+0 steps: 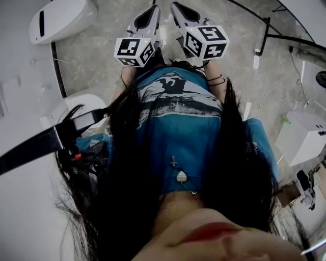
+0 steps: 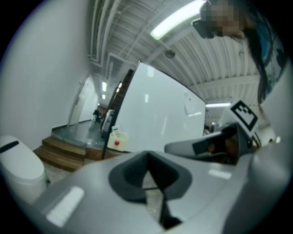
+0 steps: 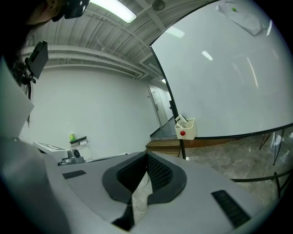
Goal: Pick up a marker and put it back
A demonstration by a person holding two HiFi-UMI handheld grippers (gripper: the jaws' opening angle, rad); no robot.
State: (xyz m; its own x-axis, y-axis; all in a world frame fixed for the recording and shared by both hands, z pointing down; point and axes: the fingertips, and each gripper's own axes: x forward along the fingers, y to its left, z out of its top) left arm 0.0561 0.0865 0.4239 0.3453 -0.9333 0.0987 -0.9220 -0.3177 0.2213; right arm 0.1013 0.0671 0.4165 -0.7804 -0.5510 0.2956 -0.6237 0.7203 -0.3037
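No marker shows plainly in any view. A small white holder box with a red dot (image 2: 117,139) (image 3: 185,129) hangs at the lower edge of a large whiteboard (image 2: 160,114) (image 3: 229,77), some way ahead of both grippers; white items stick out of its top. In the head view my left gripper (image 1: 147,18) and right gripper (image 1: 184,12) are held side by side in front of the person's body, above the stone floor. Both look shut with nothing between the jaws, also in the left gripper view (image 2: 147,157) and the right gripper view (image 3: 146,157).
A white rounded machine (image 1: 61,18) (image 2: 18,162) stands at the left. Wooden steps (image 2: 64,153) (image 3: 197,144) lie beyond the whiteboard. The board's black stand legs (image 1: 265,35) and a white box (image 1: 305,135) are at the right. Thin cables run over the floor.
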